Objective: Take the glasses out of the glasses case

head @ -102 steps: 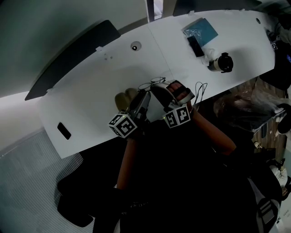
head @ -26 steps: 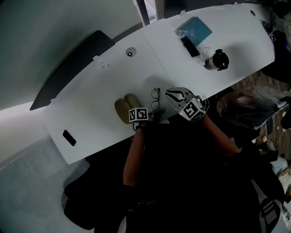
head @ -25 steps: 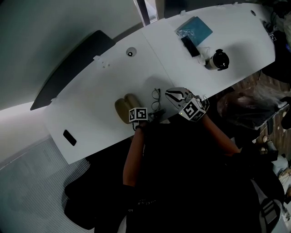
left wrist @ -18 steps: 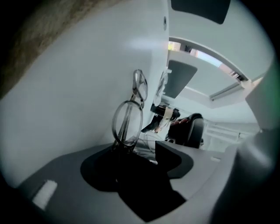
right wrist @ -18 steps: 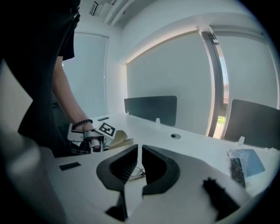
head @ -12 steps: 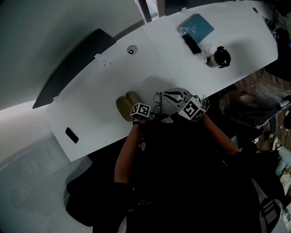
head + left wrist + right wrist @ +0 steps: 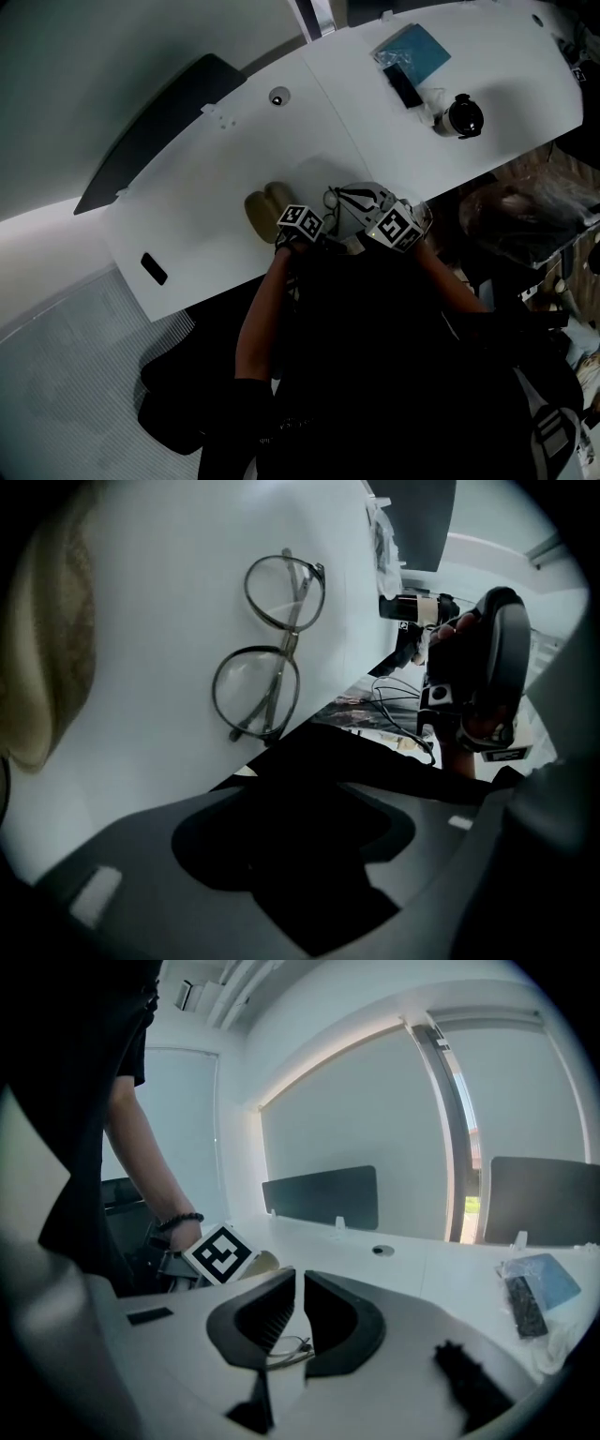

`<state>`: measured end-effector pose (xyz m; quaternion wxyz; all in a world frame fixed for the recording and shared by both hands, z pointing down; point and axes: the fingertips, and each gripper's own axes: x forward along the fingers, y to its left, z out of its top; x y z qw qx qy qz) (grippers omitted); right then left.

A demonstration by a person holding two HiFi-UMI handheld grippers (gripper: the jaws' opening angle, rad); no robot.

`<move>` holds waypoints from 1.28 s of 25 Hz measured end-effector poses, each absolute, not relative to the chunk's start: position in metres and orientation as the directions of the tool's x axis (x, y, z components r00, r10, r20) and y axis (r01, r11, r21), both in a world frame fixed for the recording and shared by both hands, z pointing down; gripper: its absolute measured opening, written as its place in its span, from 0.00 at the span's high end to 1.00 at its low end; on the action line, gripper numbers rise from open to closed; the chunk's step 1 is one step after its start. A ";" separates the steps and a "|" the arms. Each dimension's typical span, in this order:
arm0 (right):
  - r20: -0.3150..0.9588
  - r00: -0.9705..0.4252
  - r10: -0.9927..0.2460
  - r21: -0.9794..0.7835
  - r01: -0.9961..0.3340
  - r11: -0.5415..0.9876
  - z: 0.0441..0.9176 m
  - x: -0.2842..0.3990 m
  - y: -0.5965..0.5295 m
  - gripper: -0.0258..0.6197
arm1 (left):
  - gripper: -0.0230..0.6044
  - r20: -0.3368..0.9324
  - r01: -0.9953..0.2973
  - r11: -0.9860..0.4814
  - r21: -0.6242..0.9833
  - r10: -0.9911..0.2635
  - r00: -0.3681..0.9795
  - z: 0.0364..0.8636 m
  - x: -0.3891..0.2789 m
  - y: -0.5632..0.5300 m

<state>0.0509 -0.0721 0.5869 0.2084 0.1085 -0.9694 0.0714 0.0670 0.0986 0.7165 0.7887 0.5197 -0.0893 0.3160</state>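
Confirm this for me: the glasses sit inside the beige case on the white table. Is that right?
Not inside. The glasses lie on the white table beside the beige case, clear of it and not touching it. The left gripper view shows this.

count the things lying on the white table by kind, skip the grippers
glasses: 1
tan glasses case: 1
blue packet: 1
flat black device: 1
round black-and-white device: 1
small black rectangle: 1
total: 6
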 end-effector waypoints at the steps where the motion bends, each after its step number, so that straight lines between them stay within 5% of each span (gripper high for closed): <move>1: 0.416 -0.891 -0.179 -0.103 -0.242 0.965 0.587 0.050 -0.072 0.91 | 0.54 0.476 -0.593 0.255 0.764 0.397 0.785 0.716 0.064 0.099; 4: 0.408 -0.898 -0.167 -0.147 -0.245 0.958 0.593 0.049 -0.066 0.91 | 0.56 0.533 -0.593 0.179 0.785 0.291 0.794 0.711 0.049 0.088; 8: 0.437 -0.883 -0.170 -0.173 -0.268 0.948 0.608 0.055 -0.057 0.92 | 0.65 0.597 -0.599 -0.028 0.800 -0.057 0.800 0.685 0.018 0.052; 15: 0.483 -0.863 -0.144 -0.167 -0.252 0.953 0.613 0.045 -0.034 0.95 | 0.75 0.457 -0.662 -0.248 0.708 -0.553 0.697 0.626 -0.054 0.034; 21: 0.491 -0.860 -0.138 -0.232 -0.282 0.931 0.602 0.013 -0.004 0.95 | 0.83 0.382 -0.690 -0.234 0.685 -0.691 0.613 0.615 -0.095 0.054; 32: 0.581 -0.798 -0.159 -0.312 -0.399 0.862 0.626 -0.015 0.029 0.95 | 0.83 0.328 -0.666 -0.210 0.715 -0.741 0.586 0.621 -0.146 0.112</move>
